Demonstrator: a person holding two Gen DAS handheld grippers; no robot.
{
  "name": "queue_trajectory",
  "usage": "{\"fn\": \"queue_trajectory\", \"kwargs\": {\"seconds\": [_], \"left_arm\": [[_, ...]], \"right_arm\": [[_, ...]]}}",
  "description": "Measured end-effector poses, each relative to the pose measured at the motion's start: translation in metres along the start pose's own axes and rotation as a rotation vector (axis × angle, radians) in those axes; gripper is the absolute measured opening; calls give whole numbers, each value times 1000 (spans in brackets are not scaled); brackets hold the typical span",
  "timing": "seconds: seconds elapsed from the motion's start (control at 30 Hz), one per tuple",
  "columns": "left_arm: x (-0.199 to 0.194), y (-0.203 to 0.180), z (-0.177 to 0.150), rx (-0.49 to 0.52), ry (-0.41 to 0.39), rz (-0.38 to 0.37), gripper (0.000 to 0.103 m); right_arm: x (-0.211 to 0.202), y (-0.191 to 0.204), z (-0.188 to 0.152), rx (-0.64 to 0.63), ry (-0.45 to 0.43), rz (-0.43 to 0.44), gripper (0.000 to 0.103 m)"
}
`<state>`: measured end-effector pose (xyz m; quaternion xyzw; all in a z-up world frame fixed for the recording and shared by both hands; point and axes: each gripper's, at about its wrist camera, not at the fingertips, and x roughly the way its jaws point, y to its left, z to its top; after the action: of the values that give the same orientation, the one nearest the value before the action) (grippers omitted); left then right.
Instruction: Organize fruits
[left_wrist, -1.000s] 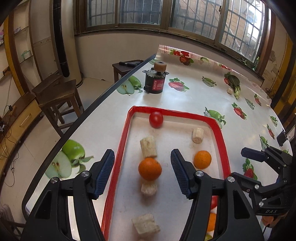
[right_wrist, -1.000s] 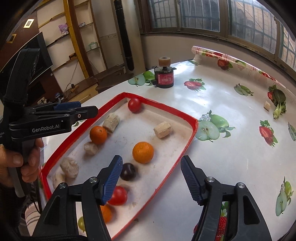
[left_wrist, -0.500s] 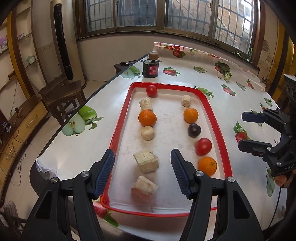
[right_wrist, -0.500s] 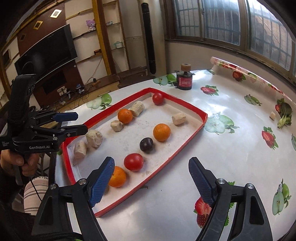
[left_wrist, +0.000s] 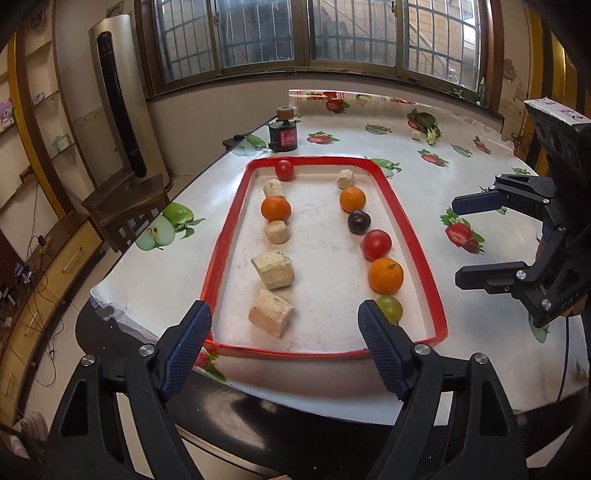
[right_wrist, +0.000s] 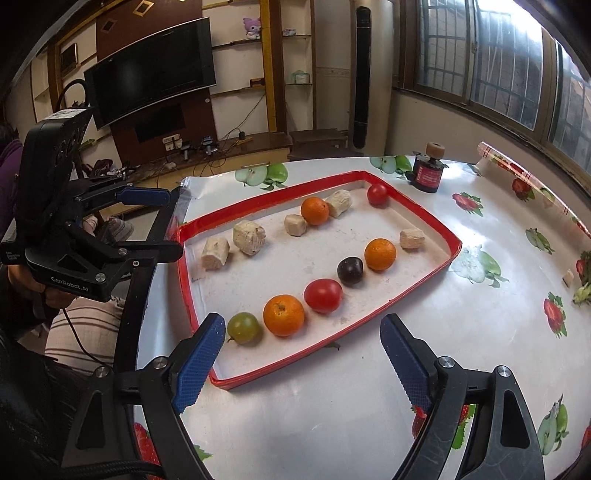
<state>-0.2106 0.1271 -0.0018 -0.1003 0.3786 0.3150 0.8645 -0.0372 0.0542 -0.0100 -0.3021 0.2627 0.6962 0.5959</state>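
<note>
Table (left_wrist: 424, 192) | red tray (left_wrist: 218, 258) (fruits lined inside) | left gripper (left_wrist: 284, 332) agape, empty | right gripper (right_wrist: 303, 350) agape, empty

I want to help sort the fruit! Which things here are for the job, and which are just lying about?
For the job: red tray, oranges, tomatoes, dark plum, green grape, beige chunks.

Just lying about: dark jar, leafy greens, small chunk beside them.
</note>
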Motion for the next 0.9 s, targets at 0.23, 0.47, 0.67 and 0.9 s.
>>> {"fn": "queue_trajectory", "kwargs": {"seconds": [0.23, 0.47, 0.67, 0.9], "left_arm": [[-2, -12, -13, 8, 24, -12, 82], [-6, -15, -15, 11, 20, -14, 82], [-7, -15, -16, 8, 16, 0, 82], [-7, -12, -18, -3, 12, 9, 83]], "right_arm": [[-7, 12, -12, -59, 12, 24, 87], [-12, 15, -15, -67, 9, 13, 88], [-14, 22, -16, -89, 7, 3, 88], [-14, 28, -18, -96, 1, 2, 88]]}}
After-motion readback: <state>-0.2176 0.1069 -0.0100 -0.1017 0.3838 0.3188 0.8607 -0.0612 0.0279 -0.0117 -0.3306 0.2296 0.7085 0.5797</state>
